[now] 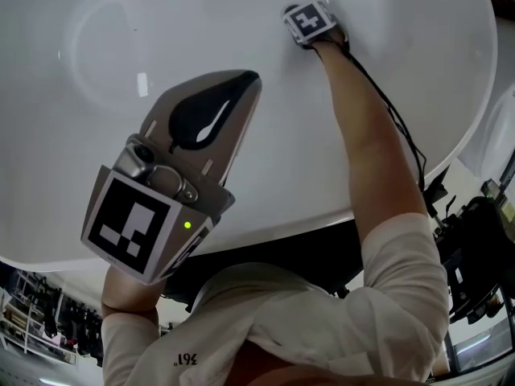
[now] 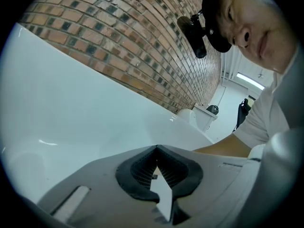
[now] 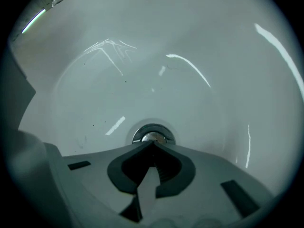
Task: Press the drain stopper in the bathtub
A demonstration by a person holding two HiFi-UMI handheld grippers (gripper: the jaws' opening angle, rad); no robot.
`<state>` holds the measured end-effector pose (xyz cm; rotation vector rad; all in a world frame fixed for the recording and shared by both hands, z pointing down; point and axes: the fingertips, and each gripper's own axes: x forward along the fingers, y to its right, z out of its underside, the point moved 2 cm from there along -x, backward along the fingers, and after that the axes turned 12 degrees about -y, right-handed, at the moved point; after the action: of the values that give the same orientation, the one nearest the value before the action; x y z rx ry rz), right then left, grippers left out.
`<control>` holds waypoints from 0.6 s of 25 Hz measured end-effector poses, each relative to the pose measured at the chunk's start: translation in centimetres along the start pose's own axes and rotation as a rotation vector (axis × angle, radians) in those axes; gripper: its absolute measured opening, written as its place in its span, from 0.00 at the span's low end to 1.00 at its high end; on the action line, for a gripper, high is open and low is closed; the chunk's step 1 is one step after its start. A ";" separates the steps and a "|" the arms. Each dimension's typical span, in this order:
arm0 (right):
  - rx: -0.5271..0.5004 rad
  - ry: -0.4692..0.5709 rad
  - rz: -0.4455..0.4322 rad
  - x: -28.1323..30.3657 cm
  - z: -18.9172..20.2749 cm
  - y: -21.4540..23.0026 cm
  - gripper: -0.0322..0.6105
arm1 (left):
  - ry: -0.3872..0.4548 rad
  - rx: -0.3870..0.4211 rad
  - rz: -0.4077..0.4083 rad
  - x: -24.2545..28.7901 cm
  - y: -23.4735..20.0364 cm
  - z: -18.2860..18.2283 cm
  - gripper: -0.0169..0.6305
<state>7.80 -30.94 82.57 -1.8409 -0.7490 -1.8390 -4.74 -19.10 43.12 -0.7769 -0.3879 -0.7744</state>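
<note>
Drain stopper (image 3: 153,136) in bathtub (image 3: 142,56) bottom, right gripper (image 3: 153,143) jaws clenched at it, left gripper (image 2: 156,147) clenched, empty

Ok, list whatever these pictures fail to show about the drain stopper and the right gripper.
- Drain stopper: in the right gripper view, its near part lies behind the shut jaw tips. In the head view it is hidden beyond the marker cube.
- Contact: whether the right gripper touches the stopper cannot be told, because its own tips cover that spot.
- Stopper height, raised or pressed down: cannot be told from this angle.
</note>
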 end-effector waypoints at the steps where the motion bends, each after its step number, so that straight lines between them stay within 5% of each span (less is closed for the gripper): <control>1: 0.013 -0.005 -0.008 0.0 0.2 0.0 0.08 | 0.000 0.001 0.001 0.0 0.0 0.0 0.03; 8: 0.030 -0.001 -0.043 -0.4 1.3 0.3 0.08 | 0.011 0.015 -0.011 0.3 -0.2 0.4 0.03; 15: -0.016 -0.109 0.026 -2.5 2.5 0.0 0.08 | 0.050 0.024 -0.034 0.2 -1.3 0.1 0.03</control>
<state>9.73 -29.52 80.00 -1.9654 -0.7463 -1.7452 -5.60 -19.72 43.87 -0.7290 -0.3661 -0.8185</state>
